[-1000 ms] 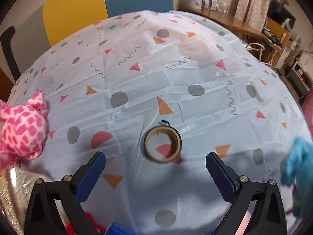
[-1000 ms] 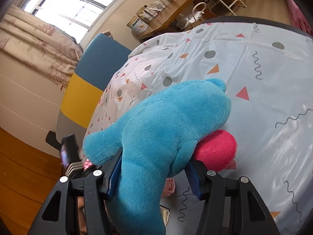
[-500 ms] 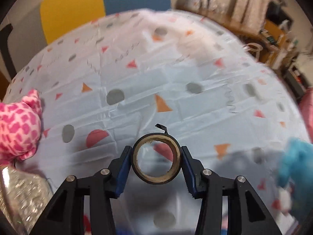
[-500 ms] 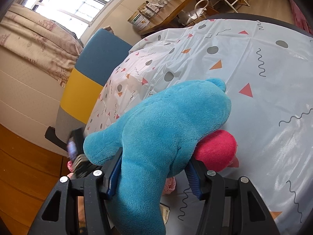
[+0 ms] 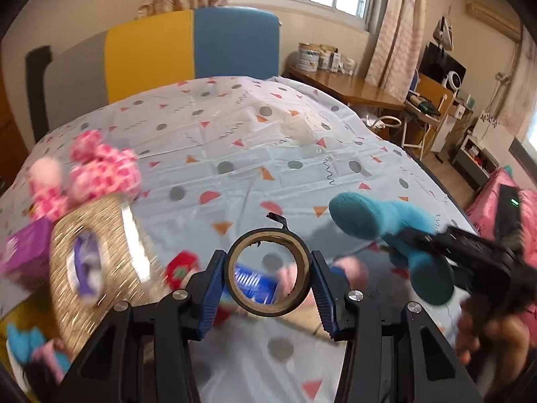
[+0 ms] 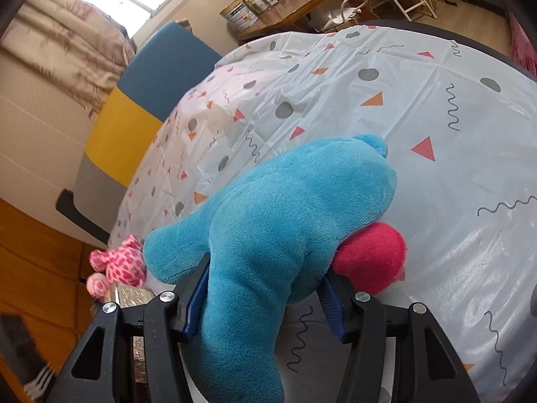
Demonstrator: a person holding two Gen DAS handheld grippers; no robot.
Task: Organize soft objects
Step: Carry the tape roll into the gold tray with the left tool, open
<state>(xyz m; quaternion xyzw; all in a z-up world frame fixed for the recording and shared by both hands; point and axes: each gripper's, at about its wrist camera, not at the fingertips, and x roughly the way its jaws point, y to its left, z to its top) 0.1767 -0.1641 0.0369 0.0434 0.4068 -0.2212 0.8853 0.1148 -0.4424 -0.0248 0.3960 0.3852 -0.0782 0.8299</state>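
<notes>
Left wrist view: your left hand-held gripper [image 5: 268, 285] clamps a roll of tape [image 5: 267, 272] above the table [image 5: 235, 168]. A gold glitter box [image 5: 97, 262] sits near left, blurred, its contents unclear. Your right hand-held gripper [image 6: 265, 297] squeezes a blue plush toy [image 6: 268, 235], long axis pointing far; a pink plush [image 6: 372, 255] lies under it.

Right hand-held gripper [image 6: 263, 297] clamps blue plush [image 6: 278, 221]; pink plush [image 6: 120, 263] near table edge.
</notes>
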